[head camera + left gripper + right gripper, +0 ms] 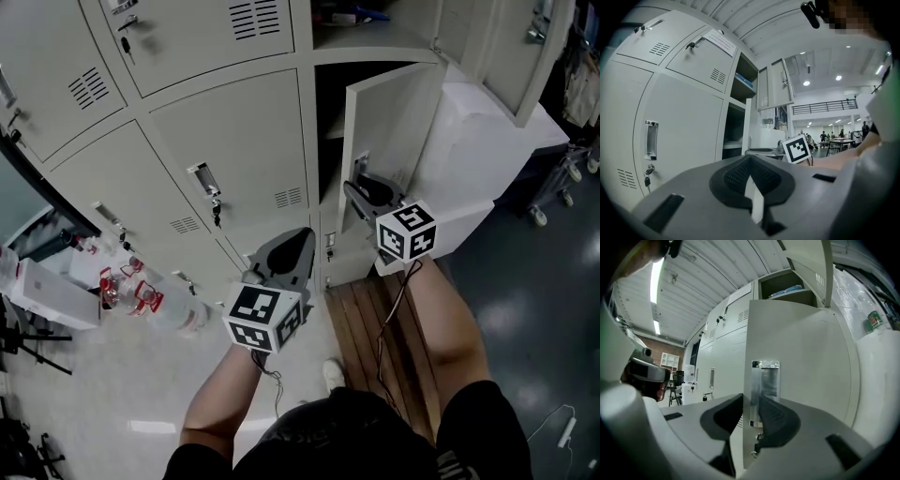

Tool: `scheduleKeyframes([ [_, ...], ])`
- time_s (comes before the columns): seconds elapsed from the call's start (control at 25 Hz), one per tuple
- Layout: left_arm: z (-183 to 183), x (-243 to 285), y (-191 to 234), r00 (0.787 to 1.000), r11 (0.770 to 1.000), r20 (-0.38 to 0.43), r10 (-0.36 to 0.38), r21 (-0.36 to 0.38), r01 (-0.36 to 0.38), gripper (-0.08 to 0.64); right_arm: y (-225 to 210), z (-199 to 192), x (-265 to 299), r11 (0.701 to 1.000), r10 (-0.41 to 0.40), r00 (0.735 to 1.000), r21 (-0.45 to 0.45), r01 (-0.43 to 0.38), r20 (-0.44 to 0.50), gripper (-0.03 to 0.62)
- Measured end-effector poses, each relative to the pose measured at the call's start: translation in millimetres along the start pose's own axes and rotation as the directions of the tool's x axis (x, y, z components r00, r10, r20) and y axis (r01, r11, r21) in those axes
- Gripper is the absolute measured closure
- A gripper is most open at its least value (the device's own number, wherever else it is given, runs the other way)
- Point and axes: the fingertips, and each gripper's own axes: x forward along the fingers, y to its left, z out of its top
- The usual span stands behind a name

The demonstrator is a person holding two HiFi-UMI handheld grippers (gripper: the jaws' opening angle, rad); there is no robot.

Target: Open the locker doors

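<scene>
Now | right gripper [751, 401] pinches locker door [801, 357] edge, plain only in its own view | left gripper [751, 178] pressed together

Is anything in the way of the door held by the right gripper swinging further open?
Likely yes: a white plastic-wrapped block stands close behind the locker door, on its hinge side; the door in the right gripper would probably meet it.

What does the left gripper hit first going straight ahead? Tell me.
Probably the near edge of the open door, dead ahead of the left gripper beside the dark open compartment; nothing shows between. Depth is unclear, so it may be the locker frame instead.
</scene>
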Motion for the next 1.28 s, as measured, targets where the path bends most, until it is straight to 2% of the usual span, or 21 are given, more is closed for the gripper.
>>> scheduleKeyframes([
  [0.28,-0.8,8.5,-19.7,0.999,0.999,-0.004,-0.05,0.006,0.05,0.561,0.6,-3.0,-36.7,0.994,0.109,0.994,0.006,-0.109,-0.006,0.486],
  [0.64,-2.3,19.5,-40.5,0.994,0.994,-0.013,-0.11,0.015,0.111,0.561,-5.0,-6.4,-70.9,0.992,0.127,0.992,0.017,-0.127,-0.01,0.482],
  [1.0,-1.5,20.2,-59.3,0.986,0.986,-0.018,-0.166,0.024,0.166,0.561,-19.4,-10.5,-115.2,0.999,0.021,1.0,0.035,-0.022,0.012,0.472],
  [1.24,-3.3,17.6,-76.4,0.978,0.977,-0.021,-0.209,0.026,0.21,0.561,-30.3,-12.2,-144.6,0.99,-0.133,0.991,0.05,0.132,0.03,0.472],
  [1.28,-3.9,17.4,-79.8,0.976,0.976,-0.022,-0.217,0.026,0.217,0.561,-29.9,-11.2,-147.8,0.987,-0.156,0.987,0.055,0.154,0.039,0.451],
])
